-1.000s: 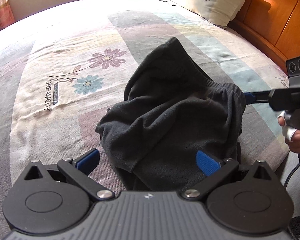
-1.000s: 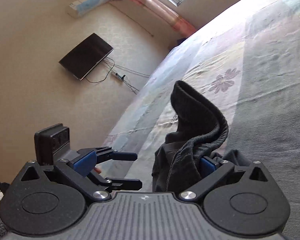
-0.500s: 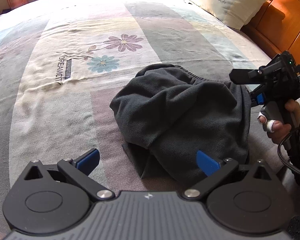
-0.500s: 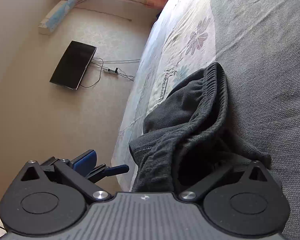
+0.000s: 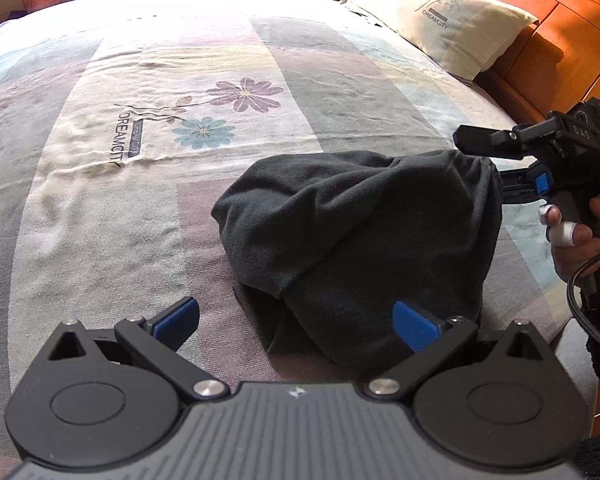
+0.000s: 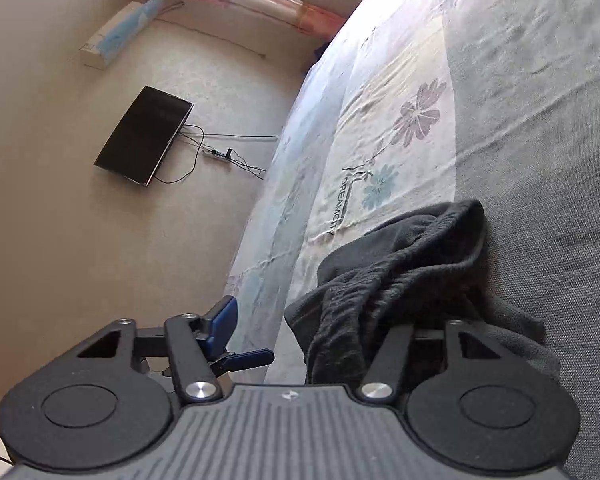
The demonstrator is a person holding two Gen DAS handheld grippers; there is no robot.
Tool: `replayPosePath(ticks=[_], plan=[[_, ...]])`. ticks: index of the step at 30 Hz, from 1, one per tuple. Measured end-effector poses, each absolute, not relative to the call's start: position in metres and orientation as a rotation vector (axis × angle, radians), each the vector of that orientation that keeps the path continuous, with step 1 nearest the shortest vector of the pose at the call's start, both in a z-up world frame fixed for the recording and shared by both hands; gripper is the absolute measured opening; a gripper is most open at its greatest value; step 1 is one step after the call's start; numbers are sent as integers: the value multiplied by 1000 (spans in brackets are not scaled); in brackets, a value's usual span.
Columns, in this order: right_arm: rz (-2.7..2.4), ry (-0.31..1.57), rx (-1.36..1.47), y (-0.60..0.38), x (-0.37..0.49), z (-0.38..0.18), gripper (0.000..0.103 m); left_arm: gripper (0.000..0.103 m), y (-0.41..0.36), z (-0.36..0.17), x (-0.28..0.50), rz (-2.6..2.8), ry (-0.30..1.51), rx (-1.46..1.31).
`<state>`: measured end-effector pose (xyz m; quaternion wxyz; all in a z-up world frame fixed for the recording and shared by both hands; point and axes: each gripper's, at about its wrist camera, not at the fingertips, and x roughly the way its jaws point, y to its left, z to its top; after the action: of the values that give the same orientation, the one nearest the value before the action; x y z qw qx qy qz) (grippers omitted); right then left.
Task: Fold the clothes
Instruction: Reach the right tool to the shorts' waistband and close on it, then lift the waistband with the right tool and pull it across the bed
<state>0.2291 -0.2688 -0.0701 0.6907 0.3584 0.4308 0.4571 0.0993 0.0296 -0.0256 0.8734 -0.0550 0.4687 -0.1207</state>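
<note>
Dark garment [image 5: 364, 240] lay bunched on the bed [image 5: 120, 208] near its edge. Left hand-held gripper [image 5: 296, 322] was spread, empty; right hand-held gripper [image 6: 340, 328] spread, cloth draped between its fingers. A good fold would require flattening the heap first.

I am looking at my charcoal-grey garment [image 5: 360, 232] on a pastel patchwork bedsheet [image 5: 148, 208] printed with purple and blue flowers, my blue-padded black grippers [image 5: 296, 320] nearby.
</note>
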Motion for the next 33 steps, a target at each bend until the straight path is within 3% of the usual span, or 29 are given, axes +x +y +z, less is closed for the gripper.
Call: replayPosePath(ticks=[1,3,4,7,21,26,33], plan=[[1018,971,789,-268,228,-69,56,102,30,-27,99,-253,979,-121],[980,1012,716,-260,226,-69,38,102,30,-29,98,-250,982,-142],[953,1039,674,-256,226,-71,22,102,31,-30,98,-252,983,-155],[900,1081,658,-257,219,-81,15,102,30,-31,95,-263,980,-167],[784,988,668,-287,207,-59,14,102,17,-19,88,-292,950,-141],[778,991,804,-298,212,-73,25,102,10,-17,85,-294,948,-130],[798,935,958,-308,224,-75,31,102,9,-12,82,-289,945,-123]])
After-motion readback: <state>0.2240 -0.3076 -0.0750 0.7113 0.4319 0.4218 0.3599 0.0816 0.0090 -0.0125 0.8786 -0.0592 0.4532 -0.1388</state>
